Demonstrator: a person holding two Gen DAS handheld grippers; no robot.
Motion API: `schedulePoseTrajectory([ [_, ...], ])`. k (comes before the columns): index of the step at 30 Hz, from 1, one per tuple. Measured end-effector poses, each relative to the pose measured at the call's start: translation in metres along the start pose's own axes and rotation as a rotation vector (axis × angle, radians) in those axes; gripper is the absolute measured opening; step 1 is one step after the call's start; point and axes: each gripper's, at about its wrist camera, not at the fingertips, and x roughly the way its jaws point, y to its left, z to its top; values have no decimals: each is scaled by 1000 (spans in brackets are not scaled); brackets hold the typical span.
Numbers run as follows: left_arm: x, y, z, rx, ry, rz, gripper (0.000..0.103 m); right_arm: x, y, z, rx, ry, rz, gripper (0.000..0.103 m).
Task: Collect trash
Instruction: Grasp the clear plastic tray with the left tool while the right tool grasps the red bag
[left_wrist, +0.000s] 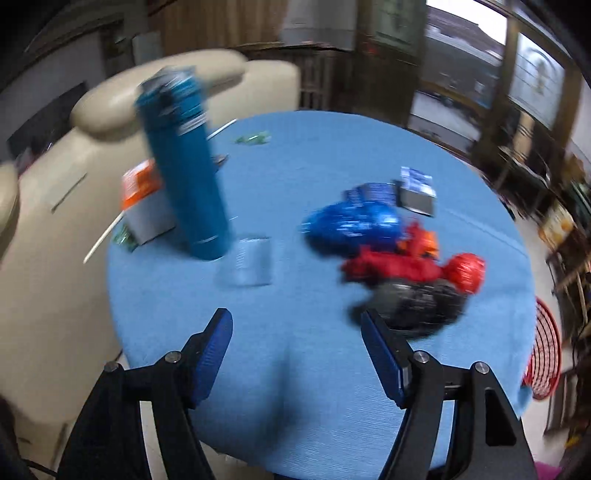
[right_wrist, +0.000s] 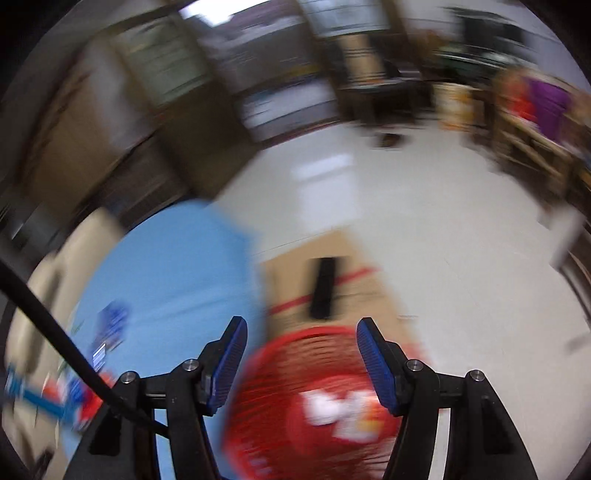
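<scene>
1. No writing is being read anywhere: both views are being smeared by blur, and the white marks on the red wrapper (right_wrist: 340, 410) in the basket (right_wrist: 280, 369) are being left undeciphered.
2. The trash is being shown on the round table (left_wrist: 317, 354), which is being covered by a light blue cloth. A cluster of 4 crumpled wrappers is being seen right of centre: 1 blue wrapper (left_wrist: 351, 225), 1 red-and-orange wrapper (left_wrist: 399, 258), 1 red ball (left_wrist: 467, 271) and 1 black wrapper (left_wrist: 417, 306), all touching or overlapping.
3. 2 small blue-and-white packs (left_wrist: 415, 188) are being seen just behind the cluster, and 1 green scrap (left_wrist: 253, 138) is lying near the far edge.
4. 1 tall teal bottle (left_wrist: 184, 170) is being seen upright left of centre, with 1 clear cup (left_wrist: 249, 260) just beside its base and 1 orange-and-grey carton (left_wrist: 142, 199) behind it. 2 white straws (left_wrist: 103, 236) are being seen near the left edge.
5. The left gripper (left_wrist: 297, 325) is being held above the near part of the table, fingers apart, nothing between them.
6. The right gripper (right_wrist: 299, 332) is being held above the red wire basket on the floor beside the table, fingers apart and empty.
7. 1 cardboard box (right_wrist: 332, 273) is being seen behind the basket.
</scene>
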Motion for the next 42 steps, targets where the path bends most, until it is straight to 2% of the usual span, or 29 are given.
schedulePoseTrajectory([
  [2, 8, 18, -1, -50, 17, 8, 73, 18, 53, -8, -83, 94, 116, 66],
  [5, 24, 35, 5, -90, 36, 30, 73, 47, 117, -29, -155, 219, 244, 66],
  [8, 38, 45, 15, -85, 39, 38, 73, 74, 167, -52, -187, 344, 333, 66],
  [11, 54, 47, 28, -81, 46, 27, 73, 101, 200, -70, -191, 432, 365, 66],
  [15, 76, 37, 44, -60, 53, -15, 75, 124, 213, -86, -155, 492, 361, 66],
  [18, 96, 29, 52, -30, 70, 13, 75, 138, 220, -89, -125, 521, 342, 66],
  [20, 108, 30, 55, -55, 86, -9, 75, 140, 221, -87, -115, 530, 324, 66],
  [22, 114, 32, 57, -65, 81, 24, 75, 149, 227, -90, -95, 535, 319, 66],
  [26, 120, 33, 55, -86, 92, 1, 75, 160, 239, -92, -73, 546, 328, 66],
  [28, 123, 31, 51, -69, 94, 2, 65, 161, 247, -96, -93, 542, 325, 61],
  [29, 126, 30, 49, -63, 104, 5, 61, 161, 251, -98, -103, 539, 339, 53],
  [30, 125, 30, 48, -67, 86, 7, 61, 161, 254, -100, -108, 535, 345, 51],
  [36, 113, 34, 37, -88, 72, 4, 59, 138, 241, -95, -151, 432, 337, 43],
  [42, 62, 16, 22, -58, 7, -14, 59, 95, 215, -87, -245, 289, 323, 40],
])
